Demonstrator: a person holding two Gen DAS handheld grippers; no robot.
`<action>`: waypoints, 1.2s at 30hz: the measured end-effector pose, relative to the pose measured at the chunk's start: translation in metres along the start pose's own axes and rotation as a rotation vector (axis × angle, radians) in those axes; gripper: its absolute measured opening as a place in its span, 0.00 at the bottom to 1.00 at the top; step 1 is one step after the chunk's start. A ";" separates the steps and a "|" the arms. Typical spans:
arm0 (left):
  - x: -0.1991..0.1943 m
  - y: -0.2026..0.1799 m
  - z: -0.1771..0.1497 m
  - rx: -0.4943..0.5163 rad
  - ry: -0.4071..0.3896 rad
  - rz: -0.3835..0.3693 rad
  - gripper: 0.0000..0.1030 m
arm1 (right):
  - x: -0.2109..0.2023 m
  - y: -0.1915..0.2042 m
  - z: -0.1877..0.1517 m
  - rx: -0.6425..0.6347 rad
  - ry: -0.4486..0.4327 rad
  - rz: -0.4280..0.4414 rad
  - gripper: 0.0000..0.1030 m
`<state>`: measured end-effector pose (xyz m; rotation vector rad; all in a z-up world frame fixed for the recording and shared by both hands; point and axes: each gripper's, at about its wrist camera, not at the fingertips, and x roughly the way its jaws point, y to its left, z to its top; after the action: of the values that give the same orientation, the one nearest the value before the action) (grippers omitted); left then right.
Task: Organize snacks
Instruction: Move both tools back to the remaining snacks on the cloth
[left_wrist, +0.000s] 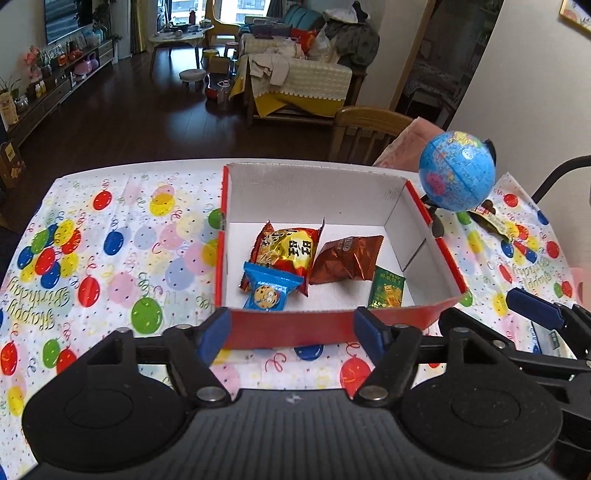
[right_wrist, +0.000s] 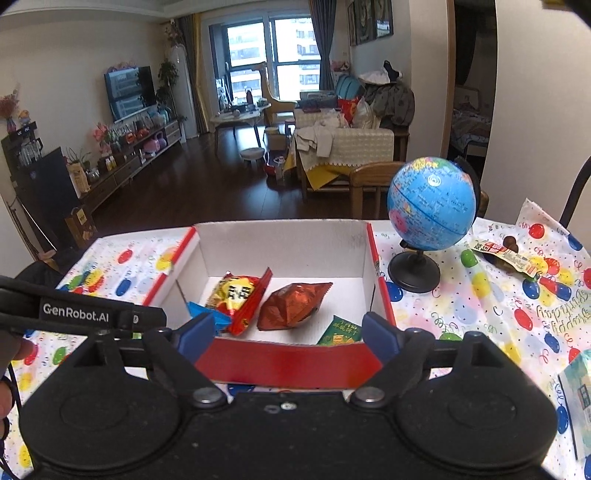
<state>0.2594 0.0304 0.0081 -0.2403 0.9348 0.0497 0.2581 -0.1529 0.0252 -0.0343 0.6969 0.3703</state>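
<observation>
A red cardboard box (left_wrist: 436, 236) with a white inside stands on the balloon tablecloth; it also shows in the right wrist view (right_wrist: 373, 251). In it lie a red-yellow snack bag (left_wrist: 291, 251), a blue cookie packet (left_wrist: 267, 291), a brown foil packet (left_wrist: 347, 258) and a small green packet (left_wrist: 388, 291). My left gripper (left_wrist: 291, 332) is open and empty just before the box's near wall. My right gripper (right_wrist: 288, 339) is open and empty at the same wall, and it shows in the left wrist view (left_wrist: 535, 310). A snack packet (right_wrist: 506, 254) lies behind the globe.
A blue globe (right_wrist: 432, 203) on a black stand sits right of the box. A pale blue-green packet (right_wrist: 580, 391) lies at the table's right edge. A wooden chair (right_wrist: 373, 184) stands behind the table. The tablecloth (left_wrist: 110, 258) stretches left of the box.
</observation>
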 end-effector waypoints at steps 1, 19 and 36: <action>-0.005 0.002 -0.003 -0.002 -0.006 -0.004 0.75 | -0.005 0.002 -0.001 0.001 -0.006 0.001 0.86; -0.064 0.007 -0.065 0.054 -0.054 -0.113 0.99 | -0.072 0.030 -0.055 0.040 -0.027 -0.004 0.87; -0.029 -0.019 -0.114 0.144 0.080 -0.114 0.99 | -0.074 0.007 -0.152 0.152 0.118 -0.093 0.87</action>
<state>0.1544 -0.0119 -0.0303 -0.1625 0.9978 -0.1329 0.1090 -0.1936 -0.0442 0.0555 0.8357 0.2271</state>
